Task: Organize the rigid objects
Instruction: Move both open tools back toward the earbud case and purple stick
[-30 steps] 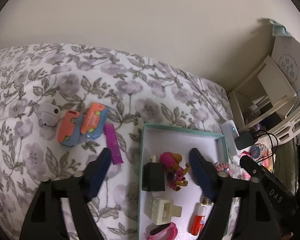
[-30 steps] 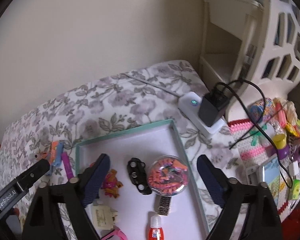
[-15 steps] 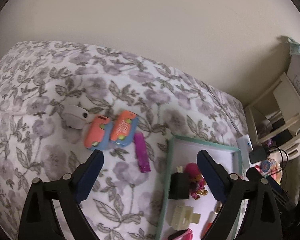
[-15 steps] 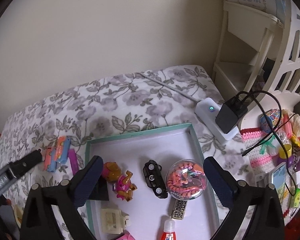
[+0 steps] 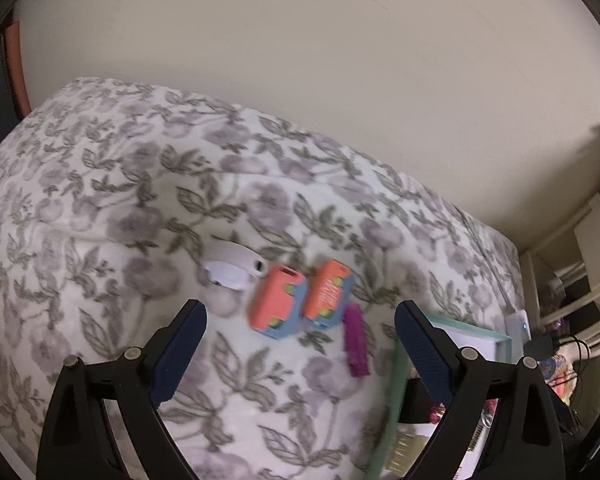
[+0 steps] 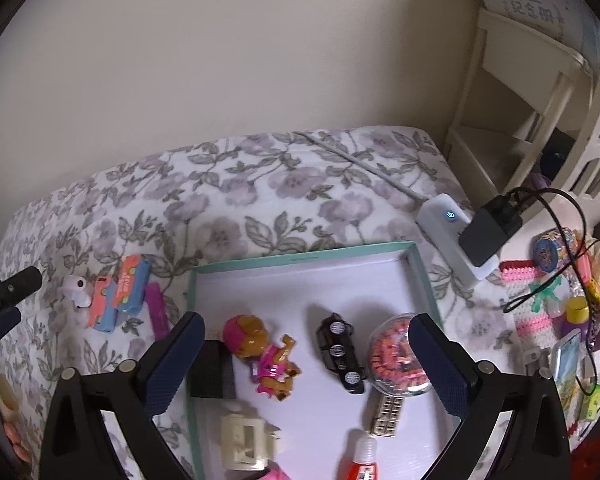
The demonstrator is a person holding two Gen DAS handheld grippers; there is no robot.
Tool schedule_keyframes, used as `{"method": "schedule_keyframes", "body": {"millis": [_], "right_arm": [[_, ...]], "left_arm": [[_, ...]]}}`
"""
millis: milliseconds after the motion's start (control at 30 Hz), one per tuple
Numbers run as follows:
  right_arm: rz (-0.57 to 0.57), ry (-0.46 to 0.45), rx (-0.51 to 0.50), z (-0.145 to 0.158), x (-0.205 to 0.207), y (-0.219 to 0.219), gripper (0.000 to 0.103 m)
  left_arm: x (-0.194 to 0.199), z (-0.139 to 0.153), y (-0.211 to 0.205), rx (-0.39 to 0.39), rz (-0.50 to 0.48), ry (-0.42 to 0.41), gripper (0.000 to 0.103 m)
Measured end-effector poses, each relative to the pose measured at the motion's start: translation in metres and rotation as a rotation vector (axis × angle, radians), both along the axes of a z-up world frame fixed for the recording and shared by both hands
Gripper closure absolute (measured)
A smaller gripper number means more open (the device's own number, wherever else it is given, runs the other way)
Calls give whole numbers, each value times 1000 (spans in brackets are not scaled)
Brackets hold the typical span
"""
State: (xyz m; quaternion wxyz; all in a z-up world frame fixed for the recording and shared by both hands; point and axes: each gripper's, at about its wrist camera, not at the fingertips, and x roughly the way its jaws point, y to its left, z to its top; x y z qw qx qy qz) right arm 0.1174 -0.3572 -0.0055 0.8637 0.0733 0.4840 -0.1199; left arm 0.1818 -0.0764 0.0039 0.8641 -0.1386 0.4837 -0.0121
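Sorting partway done: sitting in tray (image 6: 420, 276) already, doll (image 6: 260, 350), car (image 6: 340, 350), globe (image 6: 396, 360), glue (image 6: 360, 460), clip (image 6: 244, 442). Still lying loose on bed (image 5: 100, 208), centre frame: two orange cases (image 5: 300, 300), purple stick (image 5: 355, 340), white piece (image 5: 234, 266). Left tongs (image 5: 300, 344) spreading wide, empty, hovering over the cases. Right tongs (image 6: 306, 364) spreading wide, empty, over tray. Leaving free room around loose items; tray rim close at lower right.

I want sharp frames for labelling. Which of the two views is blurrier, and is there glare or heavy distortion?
Left wrist view: soft with smear, the orange toy cars and the floral bedspread lack crisp edges. Right wrist view: sharper, the black toy car and the doll read clearly. Both: strong fisheye bending, dark corners, dim even light, no glare.
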Motion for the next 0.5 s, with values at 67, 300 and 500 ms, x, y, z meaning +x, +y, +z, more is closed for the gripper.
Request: {"method": "schedule_keyframes", "body": {"millis": [67, 300, 500], "right_arm": [[13, -4, 8, 0, 2, 7, 0], [83, 20, 16, -13, 13, 41, 0], [149, 24, 51, -25, 21, 71, 0]], "left_arm": [[2, 0, 8, 7, 11, 1, 8], [8, -4, 46, 8, 68, 11, 7], [10, -6, 79, 5, 128, 5, 7]]}}
